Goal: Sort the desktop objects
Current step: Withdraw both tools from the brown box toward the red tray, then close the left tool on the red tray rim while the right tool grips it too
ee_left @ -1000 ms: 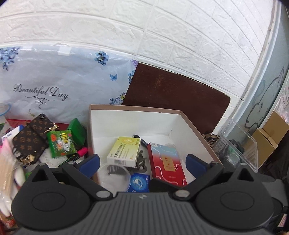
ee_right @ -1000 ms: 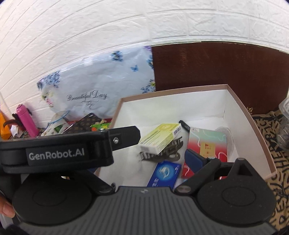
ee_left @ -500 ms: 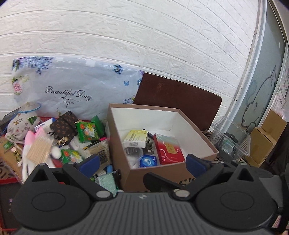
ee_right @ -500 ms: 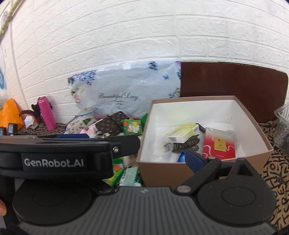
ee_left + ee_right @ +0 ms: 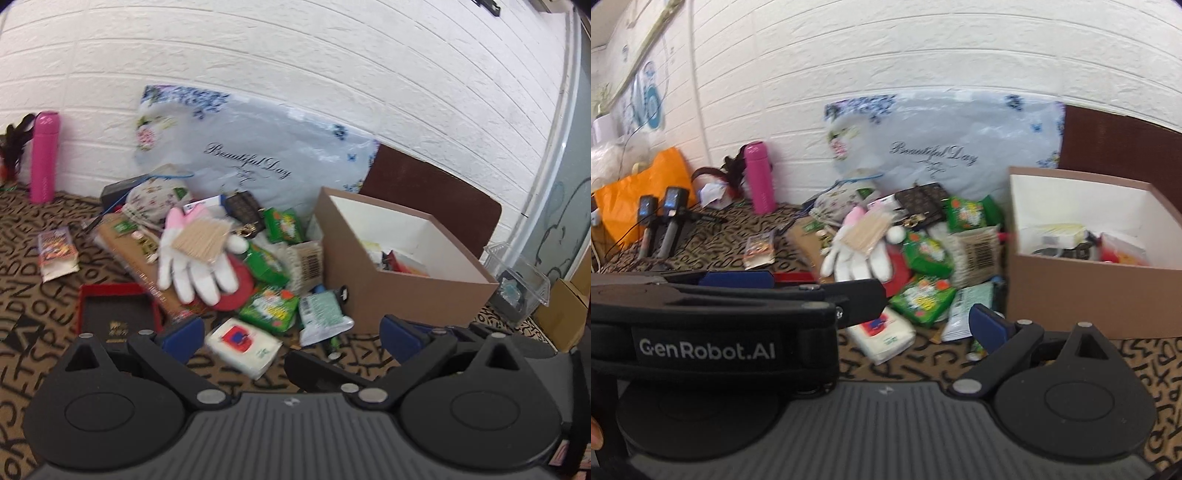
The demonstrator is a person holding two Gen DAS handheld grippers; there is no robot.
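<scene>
A brown cardboard box (image 5: 391,295) with a white inside stands at the right and holds several small items; it also shows in the right wrist view (image 5: 1082,295). A pile of loose objects lies left of it: a white glove (image 5: 195,266) with a bundle of wooden sticks (image 5: 201,240) on it, green snack packs (image 5: 269,306), a white tissue pack (image 5: 243,341), a patterned phone case (image 5: 243,206). My left gripper (image 5: 291,332) is open and empty, above the tissue pack. My right gripper (image 5: 923,317) is open and empty; the left gripper's body hides its left finger.
A pink bottle (image 5: 44,155) stands by the brick wall at the left. A red-rimmed black case (image 5: 114,314) and a snack sachet (image 5: 57,251) lie on the patterned cloth. A clear plastic container (image 5: 517,284) sits right of the box. An orange bag (image 5: 639,195) is far left.
Both grippers have pulled back and up from over the box and swung left. The box now sits at the right and the pile of loose objects fills the middle.
</scene>
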